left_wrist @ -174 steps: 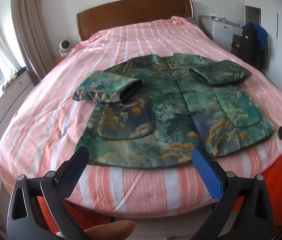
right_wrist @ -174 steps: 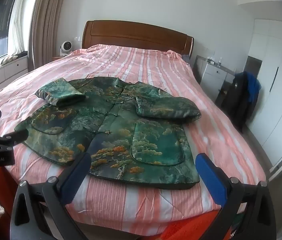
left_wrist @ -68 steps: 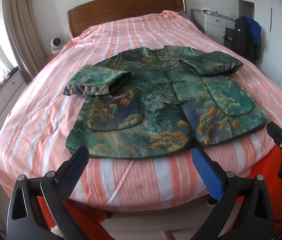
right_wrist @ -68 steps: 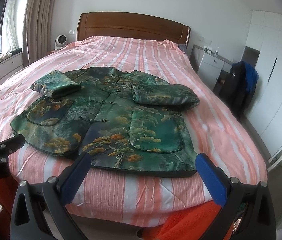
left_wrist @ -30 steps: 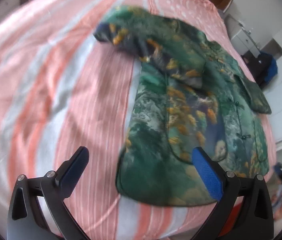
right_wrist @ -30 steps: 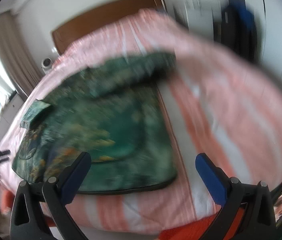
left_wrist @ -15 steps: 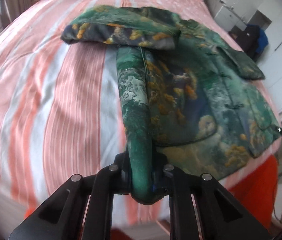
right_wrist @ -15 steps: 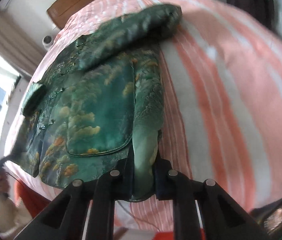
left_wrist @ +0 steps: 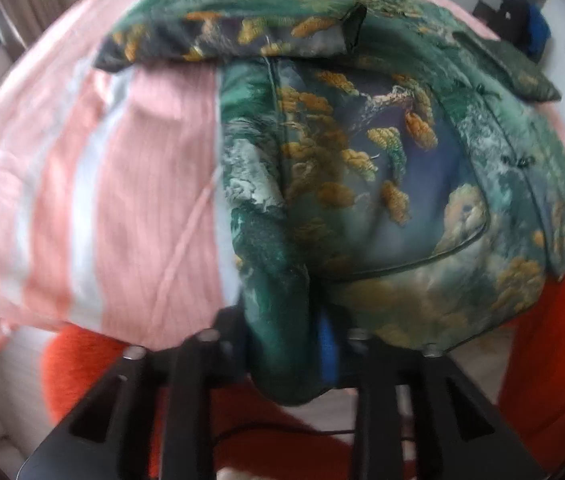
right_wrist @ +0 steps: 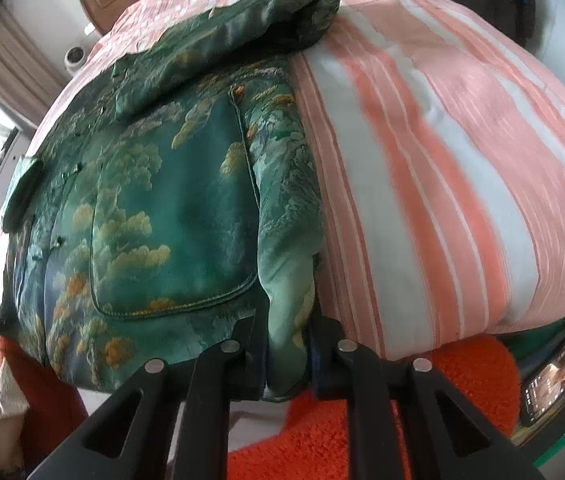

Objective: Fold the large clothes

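Fingers of left gripper (left_wrist: 282, 344) clamped on a bunched hem corner of the green, gold-patterned satin jacket (left_wrist: 362, 184); jaws lately eased slightly wider, cloth between them. Fingers of right gripper (right_wrist: 286, 356) likewise clamped on the opposite hem corner, also eased. Jacket spread on the pink-and-white striped bed (right_wrist: 442, 160), both sleeves folded in. Risk: slippery fabric sliding free if lifted unevenly, spoiling the fold. One jacket, two sleeves, two grippers.
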Motion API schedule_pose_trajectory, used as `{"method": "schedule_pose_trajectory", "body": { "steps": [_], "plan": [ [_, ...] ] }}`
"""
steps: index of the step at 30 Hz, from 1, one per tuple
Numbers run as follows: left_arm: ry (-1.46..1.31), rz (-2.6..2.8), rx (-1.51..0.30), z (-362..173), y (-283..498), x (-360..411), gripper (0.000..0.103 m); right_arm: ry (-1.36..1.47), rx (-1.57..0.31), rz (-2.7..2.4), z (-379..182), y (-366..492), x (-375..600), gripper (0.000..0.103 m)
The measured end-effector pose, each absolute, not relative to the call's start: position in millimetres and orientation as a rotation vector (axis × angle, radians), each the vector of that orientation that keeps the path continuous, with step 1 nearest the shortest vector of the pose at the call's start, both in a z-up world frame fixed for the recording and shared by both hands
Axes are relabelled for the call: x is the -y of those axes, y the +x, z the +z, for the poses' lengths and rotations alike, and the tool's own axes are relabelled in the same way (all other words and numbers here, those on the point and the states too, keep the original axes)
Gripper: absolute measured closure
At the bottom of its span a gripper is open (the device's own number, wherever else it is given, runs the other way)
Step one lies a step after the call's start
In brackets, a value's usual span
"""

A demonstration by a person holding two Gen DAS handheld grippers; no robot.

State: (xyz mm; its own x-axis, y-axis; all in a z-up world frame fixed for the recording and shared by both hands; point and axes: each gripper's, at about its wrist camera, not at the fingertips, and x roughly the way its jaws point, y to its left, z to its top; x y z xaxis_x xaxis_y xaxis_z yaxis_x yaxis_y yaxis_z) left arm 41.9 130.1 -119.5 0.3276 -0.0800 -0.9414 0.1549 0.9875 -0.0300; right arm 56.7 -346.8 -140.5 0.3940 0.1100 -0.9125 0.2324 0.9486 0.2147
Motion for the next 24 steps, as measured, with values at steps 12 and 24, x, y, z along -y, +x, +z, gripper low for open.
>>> {"method": "schedule_pose_trajectory", "body": {
  "steps": [12,24],
  "plan": [
    [0.437,-0.261,-0.858,-30,120,-54,0.001,0.263,-0.913,-0.193,-93,22,329,0.044],
    [0.107,-0.071,-0.959,-63,207,-135,0.086,0.079,-0.859,0.051,-101,-23,225,0.044]
  ]
}}
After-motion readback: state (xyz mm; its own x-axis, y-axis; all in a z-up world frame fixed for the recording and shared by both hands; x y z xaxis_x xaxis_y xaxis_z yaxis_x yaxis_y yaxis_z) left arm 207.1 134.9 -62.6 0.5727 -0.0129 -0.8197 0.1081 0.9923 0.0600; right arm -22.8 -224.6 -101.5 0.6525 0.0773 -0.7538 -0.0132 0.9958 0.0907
